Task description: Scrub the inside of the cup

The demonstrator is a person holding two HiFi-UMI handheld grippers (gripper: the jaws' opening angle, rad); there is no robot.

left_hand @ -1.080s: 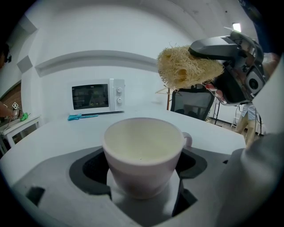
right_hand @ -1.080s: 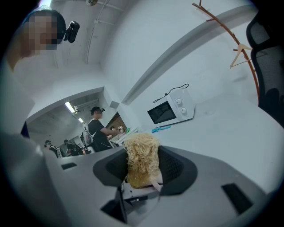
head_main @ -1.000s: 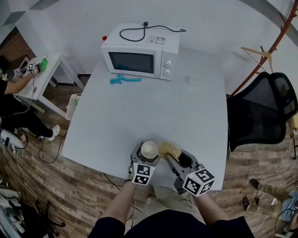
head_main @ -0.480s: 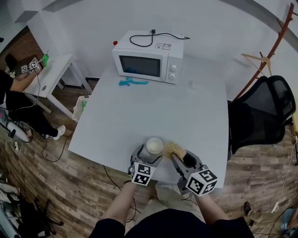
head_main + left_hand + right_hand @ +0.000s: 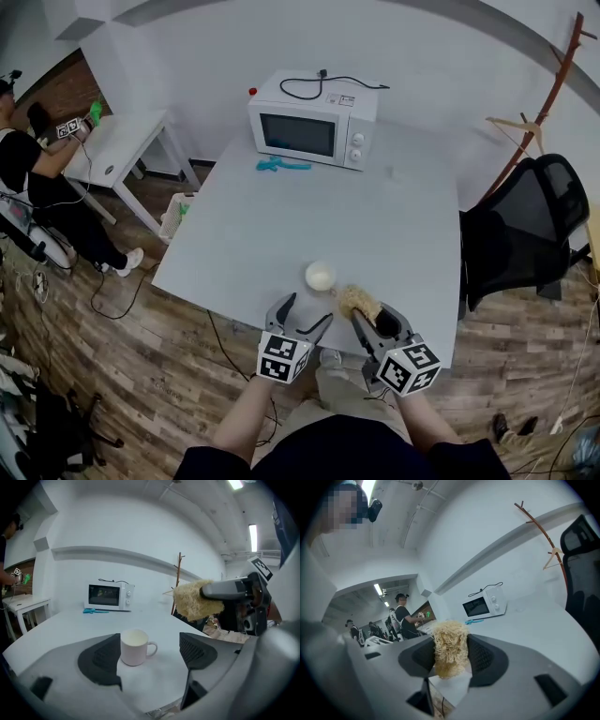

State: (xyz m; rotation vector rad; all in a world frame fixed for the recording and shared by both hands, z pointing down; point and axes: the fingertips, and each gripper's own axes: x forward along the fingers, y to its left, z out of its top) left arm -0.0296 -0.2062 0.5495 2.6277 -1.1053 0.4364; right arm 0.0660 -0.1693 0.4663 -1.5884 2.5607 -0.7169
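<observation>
My left gripper (image 5: 302, 317) sat at lower centre, fingers wide apart and empty; the cup (image 5: 320, 276) stood upright on the desk (image 5: 403, 216) just beyond them; my right gripper (image 5: 373, 319) fingers pinched the scrubber (image 5: 357, 301) beside the cup.

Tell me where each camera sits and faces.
Head view: on the person's head, looking down at the table; forearms, left hand-held gripper and right hand-held gripper show.
Left gripper view: on the left one, facing the cup beyond its open jaws.
Right gripper view: on the right one, facing the scrubber it clamps.
Shared: all show the microwave.
</observation>
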